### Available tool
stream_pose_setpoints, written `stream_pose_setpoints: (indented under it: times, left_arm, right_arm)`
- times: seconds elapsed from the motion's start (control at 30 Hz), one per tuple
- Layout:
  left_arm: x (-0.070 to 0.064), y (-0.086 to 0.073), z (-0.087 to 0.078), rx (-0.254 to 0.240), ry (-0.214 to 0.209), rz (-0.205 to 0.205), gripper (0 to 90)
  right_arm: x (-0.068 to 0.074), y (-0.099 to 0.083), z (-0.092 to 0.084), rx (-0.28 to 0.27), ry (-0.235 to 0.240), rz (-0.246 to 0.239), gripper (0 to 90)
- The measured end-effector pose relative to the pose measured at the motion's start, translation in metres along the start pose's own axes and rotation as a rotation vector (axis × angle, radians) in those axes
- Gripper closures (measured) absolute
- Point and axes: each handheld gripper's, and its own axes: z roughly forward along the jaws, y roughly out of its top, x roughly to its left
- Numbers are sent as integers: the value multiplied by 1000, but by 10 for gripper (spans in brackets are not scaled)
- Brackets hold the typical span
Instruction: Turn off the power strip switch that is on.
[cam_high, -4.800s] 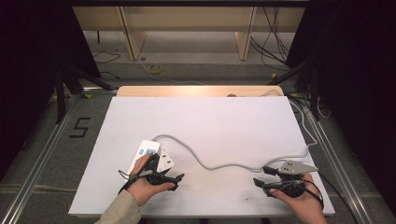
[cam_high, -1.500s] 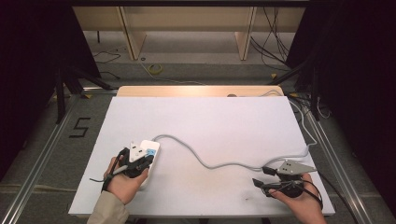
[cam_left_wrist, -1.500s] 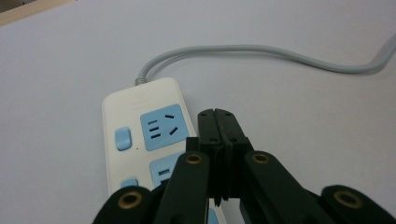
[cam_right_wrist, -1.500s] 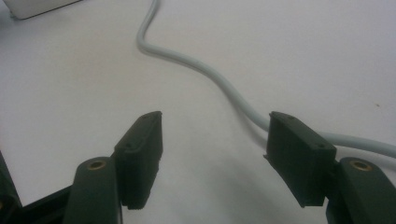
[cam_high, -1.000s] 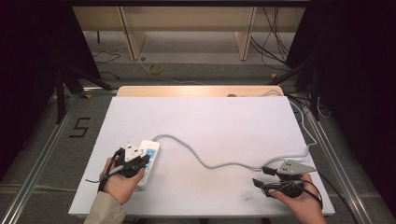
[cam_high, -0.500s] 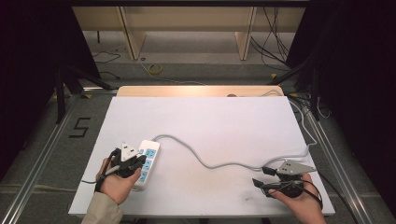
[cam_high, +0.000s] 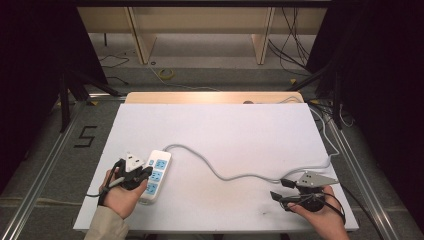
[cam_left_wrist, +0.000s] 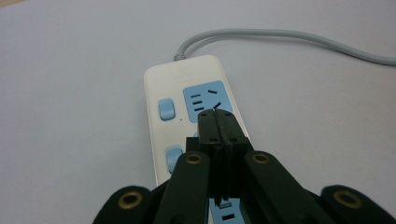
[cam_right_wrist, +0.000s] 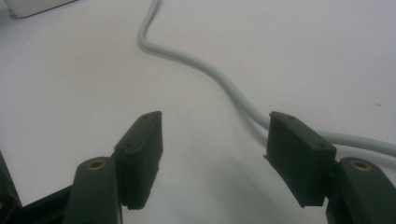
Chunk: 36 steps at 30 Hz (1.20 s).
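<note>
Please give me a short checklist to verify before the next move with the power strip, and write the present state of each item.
1. Left claw shut, jaws pressed together: ok.
2. Left claw over the power strip, tips above its blue sockets: ok. Whether the tips touch it: cannot tell.
3. Power strip lying flat on the white table: ok.
4. Grey cord running loose across the table, not tangled: ok.
5. Right claw open and holding nothing: ok.
6. Right claw away from the cord: not ok, the cord passes close by one jaw.
</note>
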Motion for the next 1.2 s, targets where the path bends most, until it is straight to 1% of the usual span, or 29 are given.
stream_pose_setpoints:
  times: [0.27,0.57,0.73,0.87,1.2]
  left_arm:
    - [4,-2,-1,2,9,-19,897]
    - [8,-3,-2,14,20,-16,897]
    - [10,-4,-3,16,22,-25,897]
    - [12,-5,-4,33,19,-27,897]
    - [13,-6,-6,45,12,-27,897]
  right_arm:
    - [0,0,0,1,0,1,370]
    - [0,0,0,2,0,1,370]
    - [0,0,0,3,1,-1,370]
    - [0,0,0,3,1,-1,370]
    - [0,0,0,3,0,-1,370]
